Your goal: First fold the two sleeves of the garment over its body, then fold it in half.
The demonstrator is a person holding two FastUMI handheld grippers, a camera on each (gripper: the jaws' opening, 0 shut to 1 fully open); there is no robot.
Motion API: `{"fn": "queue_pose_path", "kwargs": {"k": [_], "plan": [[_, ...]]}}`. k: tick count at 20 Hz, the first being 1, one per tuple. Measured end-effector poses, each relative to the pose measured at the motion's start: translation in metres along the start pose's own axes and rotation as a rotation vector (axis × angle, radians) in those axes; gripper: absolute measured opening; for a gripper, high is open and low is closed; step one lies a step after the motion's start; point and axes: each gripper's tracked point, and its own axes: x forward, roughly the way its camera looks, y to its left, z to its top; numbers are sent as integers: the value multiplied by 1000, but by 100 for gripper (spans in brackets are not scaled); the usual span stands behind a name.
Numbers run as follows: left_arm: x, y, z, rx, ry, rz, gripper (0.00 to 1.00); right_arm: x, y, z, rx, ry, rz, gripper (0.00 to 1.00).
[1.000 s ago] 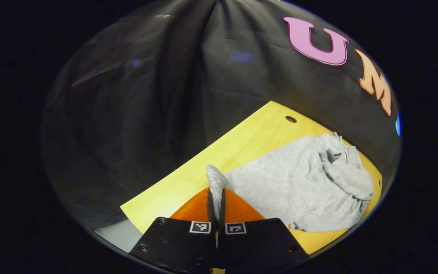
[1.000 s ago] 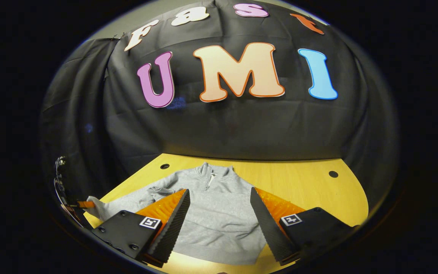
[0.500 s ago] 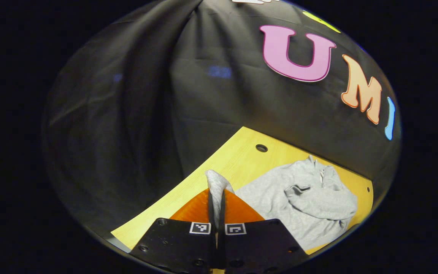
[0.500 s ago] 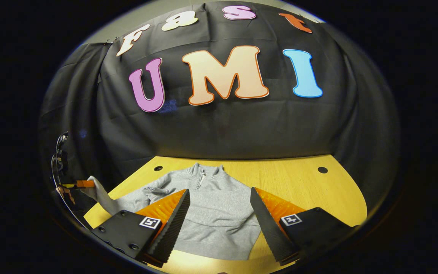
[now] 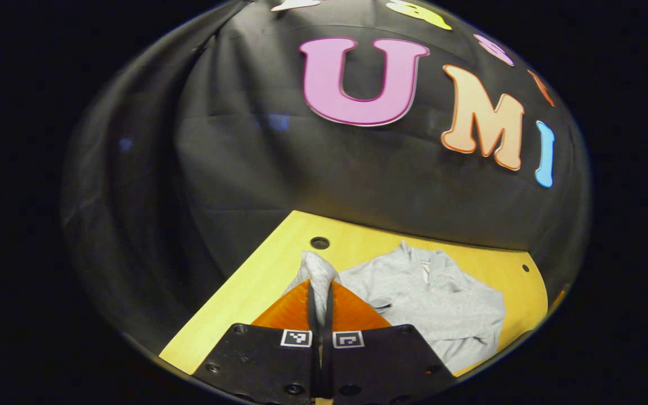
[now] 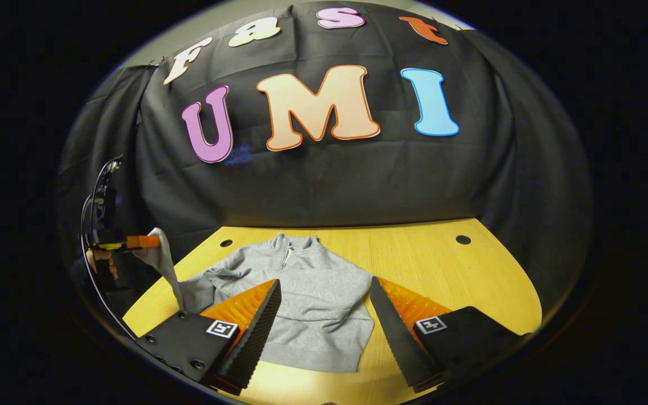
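A grey zip-neck sweatshirt (image 6: pixel 313 298) lies flat on the yellow table (image 6: pixel 459 281), collar toward the wall. In the left gripper view my left gripper (image 5: pixel 320 287) is shut on the cuff of one sleeve (image 5: pixel 318 267), and the body (image 5: pixel 436 304) lies to its right. The right gripper view shows that left gripper (image 6: pixel 144 242) held well above the table's left edge, the sleeve (image 6: pixel 166 270) hanging from it down to the shoulder. My right gripper (image 6: pixel 324 283) hovers open above the sweatshirt's lower half, holding nothing. The other sleeve looks folded in over the body.
Round holes mark the tabletop near its back corners (image 6: pixel 463 239) (image 6: pixel 226 243). Bare wood stretches to the right of the sweatshirt. A hand (image 6: pixel 102 261) holds the left gripper beside the table's left edge. The black cloth wall stands close behind the table.
The left gripper has risen with the cuff, lifting the sleeve off the table, and has swung to face the wall and the sweatshirt. The right gripper stayed open and barely moved.
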Motion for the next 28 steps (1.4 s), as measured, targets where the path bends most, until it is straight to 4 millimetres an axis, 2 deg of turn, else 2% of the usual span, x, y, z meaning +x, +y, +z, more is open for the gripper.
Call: {"fn": "queue_pose_path", "kwargs": {"k": [6,10,11,12,13,14,15,16,17,18,19,20,22,24,25,28], "plan": [[17,-101,21,71,-24,-150,0,-23,-28,-14,12,15,-47,98],[20,-166,11,121,-3,-243,0,-38,-50,-22,27,21,-84,98],[20,-182,7,130,3,-265,0,-42,-55,-25,30,24,-94,95],[20,-196,3,139,10,-288,0,-46,-60,-26,33,25,-103,98],[20,-211,0,149,16,-308,0,-51,-67,-28,36,27,-113,95],[21,-224,-4,161,24,-327,0,-54,-72,-31,40,29,-122,98],[22,-239,-8,171,30,-346,0,-57,-77,-32,46,31,-129,95],[23,-253,-12,182,39,-363,2,-56,-75,-33,51,32,-136,98],[24,-264,-18,193,50,-377,0,-54,-76,-34,54,36,-143,95],[27,-276,-23,205,61,-390,0,-53,-77,-34,55,38,-149,98],[29,-286,-31,215,76,-398,0,-53,-80,-37,56,41,-154,95],[32,-297,-37,227,91,-405,0,-53,-82,-38,59,43,-159,98],[39,-313,-50,256,120,-409,0,-54,-84,-41,67,49,-165,95],[45,-322,-65,296,142,-397,0,-52,-81,-40,71,51,-167,95],[48,-325,-69,315,144,-386,0,-53,-82,-40,72,53,-166,98],[56,-333,-81,322,157,-375,1,-53,-82,-44,76,61,-158,95]]}}
